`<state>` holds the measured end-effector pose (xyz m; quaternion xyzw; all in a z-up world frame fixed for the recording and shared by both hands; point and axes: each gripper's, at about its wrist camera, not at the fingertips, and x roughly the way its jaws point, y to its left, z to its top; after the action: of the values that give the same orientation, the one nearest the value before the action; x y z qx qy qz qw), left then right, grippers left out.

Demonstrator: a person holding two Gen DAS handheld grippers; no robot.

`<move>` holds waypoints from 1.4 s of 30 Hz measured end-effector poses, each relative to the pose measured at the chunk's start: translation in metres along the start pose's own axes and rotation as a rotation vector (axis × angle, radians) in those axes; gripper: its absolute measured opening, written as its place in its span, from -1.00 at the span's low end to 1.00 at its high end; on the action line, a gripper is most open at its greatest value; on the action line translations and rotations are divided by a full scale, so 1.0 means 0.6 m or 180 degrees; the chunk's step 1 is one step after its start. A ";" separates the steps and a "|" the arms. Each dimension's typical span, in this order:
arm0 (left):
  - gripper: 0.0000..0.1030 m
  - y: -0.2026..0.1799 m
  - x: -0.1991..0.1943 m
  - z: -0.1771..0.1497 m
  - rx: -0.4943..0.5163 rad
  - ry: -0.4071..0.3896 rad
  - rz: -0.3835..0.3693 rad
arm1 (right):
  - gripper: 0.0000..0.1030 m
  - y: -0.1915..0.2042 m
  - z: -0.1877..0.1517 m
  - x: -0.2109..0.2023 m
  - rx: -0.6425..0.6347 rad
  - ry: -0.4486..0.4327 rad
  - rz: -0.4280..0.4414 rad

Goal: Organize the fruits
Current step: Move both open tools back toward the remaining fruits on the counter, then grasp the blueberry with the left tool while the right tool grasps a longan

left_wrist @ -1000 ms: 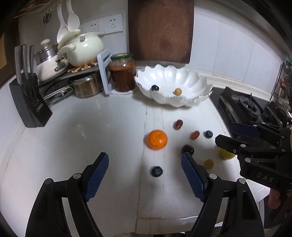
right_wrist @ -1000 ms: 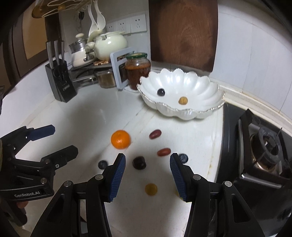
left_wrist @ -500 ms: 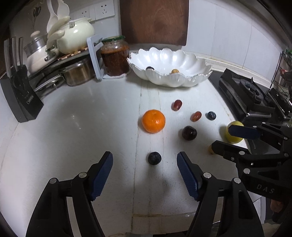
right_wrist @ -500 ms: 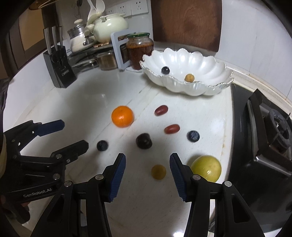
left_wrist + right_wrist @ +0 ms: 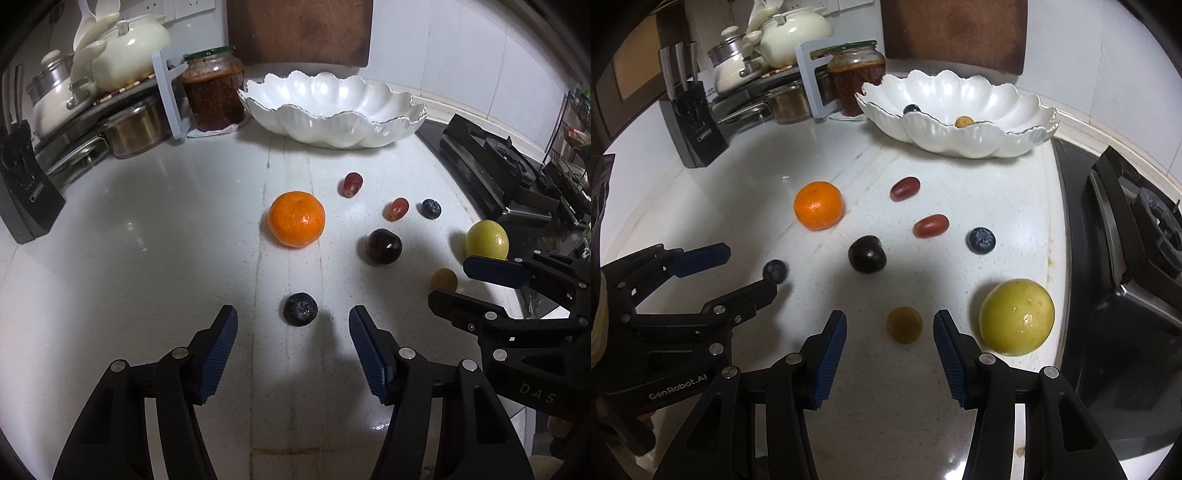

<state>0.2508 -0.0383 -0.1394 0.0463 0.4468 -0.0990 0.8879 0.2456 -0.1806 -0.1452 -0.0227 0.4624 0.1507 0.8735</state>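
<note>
My left gripper [image 5: 293, 318] hangs low over the white counter, its jaws closing. A blueberry [image 5: 300, 314] lies between the blue pads, untouched. My right gripper [image 5: 890, 320] stands open around a small yellow-brown fruit [image 5: 904, 325], pads apart from it. Loose on the counter are an orange [image 5: 296, 218], a dark plum [image 5: 384, 246], two red grapes [image 5: 350, 184], a second blueberry [image 5: 980, 240] and a yellow-green fruit [image 5: 1016, 316]. The white scalloped bowl [image 5: 979, 142] at the back holds a blueberry [image 5: 911, 109] and a small yellow fruit [image 5: 964, 121].
A gas stove [image 5: 1137, 236] borders the counter on the right, close to the yellow-green fruit. At the back left stand a jar [image 5: 213, 94], a rack of pots [image 5: 110, 74] and a knife block [image 5: 692, 122]. A wooden board [image 5: 299, 31] leans on the wall.
Both grippers have sunk toward the counter. The left jaws have narrowed around the near blueberry. The small yellow-brown fruit now sits between the right fingers.
</note>
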 end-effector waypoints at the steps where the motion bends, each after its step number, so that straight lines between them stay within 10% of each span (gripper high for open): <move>1: 0.15 -0.001 0.003 0.000 0.0000 0.0004 -0.0008 | -0.02 0.000 0.000 0.001 0.0003 0.0006 -0.0001; 25: -0.55 0.000 0.040 0.004 -0.0073 0.0123 -0.0105 | -0.51 -0.009 -0.008 0.025 0.0083 0.0062 0.0003; 42: -0.56 -0.003 0.006 0.022 -0.0125 -0.0047 -0.0173 | -0.54 -0.012 0.006 -0.001 0.0110 -0.0098 0.0067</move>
<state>0.2628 -0.0430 -0.1342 0.0160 0.4432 -0.1146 0.8889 0.2503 -0.1867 -0.1430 -0.0005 0.4516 0.1522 0.8792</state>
